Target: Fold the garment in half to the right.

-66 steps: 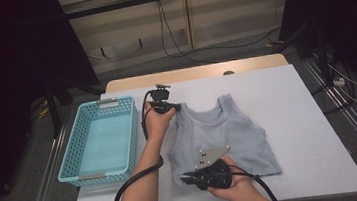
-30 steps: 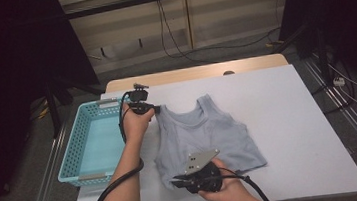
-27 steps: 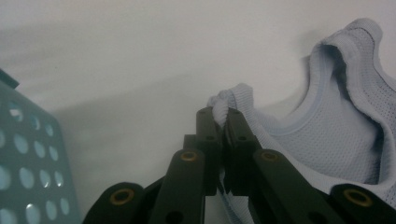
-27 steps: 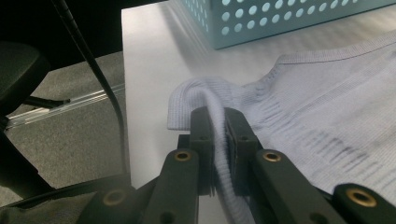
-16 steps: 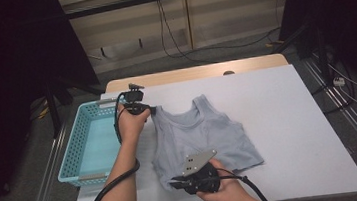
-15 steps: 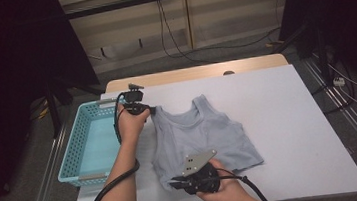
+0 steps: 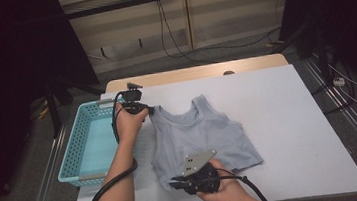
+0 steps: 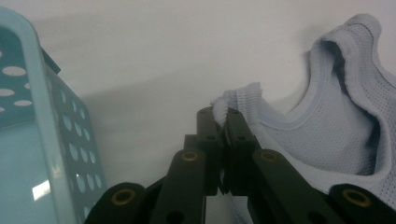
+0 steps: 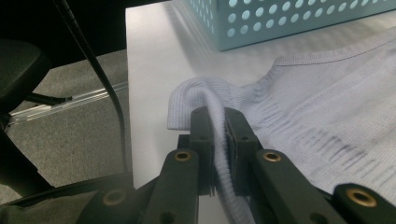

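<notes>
The left hand-held gripper (image 8: 223,122) has its jaws clamped tight on a shoulder strap of the pale blue tank top (image 7: 203,135), the ribbed strap end bunching up out of the tips; from above, this hand-held gripper (image 7: 146,110) sits close to the bench's left edge, towards the far side, right beside the basket. The right hand-held gripper (image 9: 217,122) is likewise closed on the garment, pinching a fold of the ribbed hem at the bottom corner, and from above this right hand-held gripper (image 7: 175,183) is down near the bench's front edge, with its grey plate on top and the cable trailing off over the front. The tank top lies stretched between the two grips, spread flat over the middle of the white bench (image 7: 289,119), neckline towards the far edge. The light blue perforated basket (image 7: 79,158) stands at the bench's left edge, just beside the top's held strap.
</notes>
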Motion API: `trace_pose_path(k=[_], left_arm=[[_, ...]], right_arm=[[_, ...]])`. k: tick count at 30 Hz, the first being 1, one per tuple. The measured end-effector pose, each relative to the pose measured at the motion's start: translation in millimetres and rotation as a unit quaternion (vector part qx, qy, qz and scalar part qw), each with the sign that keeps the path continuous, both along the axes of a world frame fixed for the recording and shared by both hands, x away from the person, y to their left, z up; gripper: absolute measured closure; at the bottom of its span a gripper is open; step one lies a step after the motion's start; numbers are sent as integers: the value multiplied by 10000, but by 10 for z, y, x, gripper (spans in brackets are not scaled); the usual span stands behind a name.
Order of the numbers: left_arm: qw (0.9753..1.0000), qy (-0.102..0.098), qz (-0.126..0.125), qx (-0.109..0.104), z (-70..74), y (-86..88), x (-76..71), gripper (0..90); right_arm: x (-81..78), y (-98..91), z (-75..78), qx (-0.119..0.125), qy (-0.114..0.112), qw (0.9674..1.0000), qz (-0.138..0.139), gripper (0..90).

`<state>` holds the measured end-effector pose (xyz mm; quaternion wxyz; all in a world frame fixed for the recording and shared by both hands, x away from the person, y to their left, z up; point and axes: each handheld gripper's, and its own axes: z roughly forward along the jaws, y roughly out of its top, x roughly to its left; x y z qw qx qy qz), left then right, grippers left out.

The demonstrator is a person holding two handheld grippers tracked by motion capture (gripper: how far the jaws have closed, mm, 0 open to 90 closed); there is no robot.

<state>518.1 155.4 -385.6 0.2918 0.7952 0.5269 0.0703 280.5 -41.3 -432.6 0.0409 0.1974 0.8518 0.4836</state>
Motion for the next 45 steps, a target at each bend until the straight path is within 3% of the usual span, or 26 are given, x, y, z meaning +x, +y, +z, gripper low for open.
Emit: trace_pose_path(k=[24, 45], left_arm=[[9997, 135, 176, 138, 102, 180, -29, 871], [9989, 137, 368, 240, 149, 311, -48, 871]], right_arm=[[-7, 66, 32, 79, -57, 9999, 84, 841], [-12, 83, 34, 170, -74, 9998, 56, 840]])
